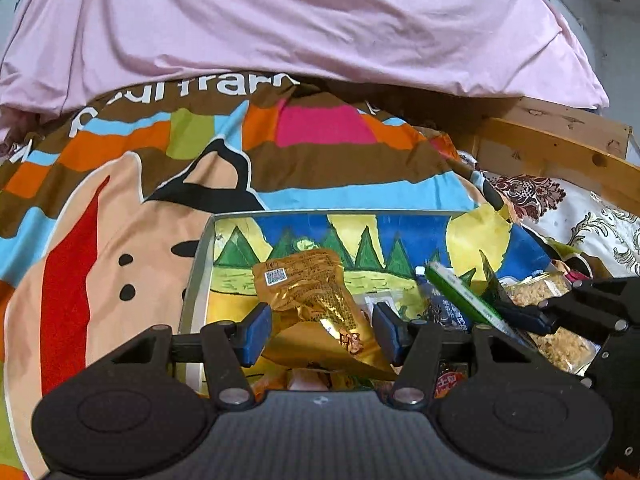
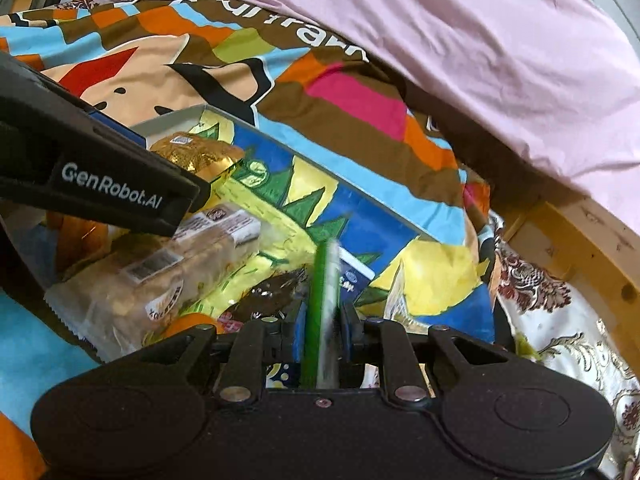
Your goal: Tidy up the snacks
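Left gripper (image 1: 322,334) tilted downward over the tray (image 1: 196,264) on the bed, jaws clamped on a gold snack packet (image 1: 316,300). Right gripper (image 2: 320,332) angled down just beside it, jaws clenched on a green packet (image 2: 322,300) above the tray's painted floor.

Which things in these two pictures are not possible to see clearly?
- Left wrist view: gold packet, near end hidden behind the left gripper.
- Right wrist view: green packet, motion-blurred; its print is unreadable.
- Both views: tray, near part covered by snacks and grippers.
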Available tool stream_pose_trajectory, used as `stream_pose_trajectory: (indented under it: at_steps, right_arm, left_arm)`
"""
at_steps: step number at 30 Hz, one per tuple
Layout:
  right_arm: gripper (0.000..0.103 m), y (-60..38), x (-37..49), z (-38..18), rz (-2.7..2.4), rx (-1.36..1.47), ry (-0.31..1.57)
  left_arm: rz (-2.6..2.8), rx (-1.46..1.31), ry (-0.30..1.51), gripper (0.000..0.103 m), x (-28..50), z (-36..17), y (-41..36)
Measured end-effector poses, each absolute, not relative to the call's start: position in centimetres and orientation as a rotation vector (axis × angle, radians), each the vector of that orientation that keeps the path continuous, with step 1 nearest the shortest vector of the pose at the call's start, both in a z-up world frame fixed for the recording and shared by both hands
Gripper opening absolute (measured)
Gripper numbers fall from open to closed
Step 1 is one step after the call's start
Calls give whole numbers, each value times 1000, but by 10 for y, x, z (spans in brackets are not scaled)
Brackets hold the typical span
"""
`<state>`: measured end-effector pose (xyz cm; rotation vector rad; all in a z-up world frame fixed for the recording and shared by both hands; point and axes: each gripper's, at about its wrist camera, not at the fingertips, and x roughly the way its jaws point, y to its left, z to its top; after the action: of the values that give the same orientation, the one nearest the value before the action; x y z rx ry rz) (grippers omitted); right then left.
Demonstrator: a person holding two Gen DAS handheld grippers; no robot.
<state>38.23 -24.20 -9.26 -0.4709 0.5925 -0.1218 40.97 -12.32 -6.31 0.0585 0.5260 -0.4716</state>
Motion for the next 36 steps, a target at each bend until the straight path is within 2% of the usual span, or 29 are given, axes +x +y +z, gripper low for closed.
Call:
stream_pose_trajectory:
  at_steps: [7,9,16,24,28,30,34,36]
  right_arm:
    - [26,-247,376,-88,-127,-454,581]
    - [27,-249,374,-86,-132,-440,580]
    - [50,-258,361,-63,-148,-375,513]
    - [65,-277,334,-23,-211,-282,418]
    - [84,-284,318,-1,-214,-220,373]
    - [87,-288,307,9,-204,-191,356]
    - [96,-293,286,25,-215,-165,323]
    - [97,-295,274,32,-215,-150,308]
  left_arm:
    - [-485,33,557,62,411,-64,-123]
    - [-484,29,555,66,409,-63,-124]
    - [-487,8,554,72,403,-57,-124]
    - [-481,-69,520,81,390,-32,-117]
    - [-479,-64,488,86,377,-14,-116]
    - [-478,-67,473,93,369,-4,-114]
    - [-472,-71,451,99,352,15,-109]
    - [-458,-76,442,102,343,25,-105]
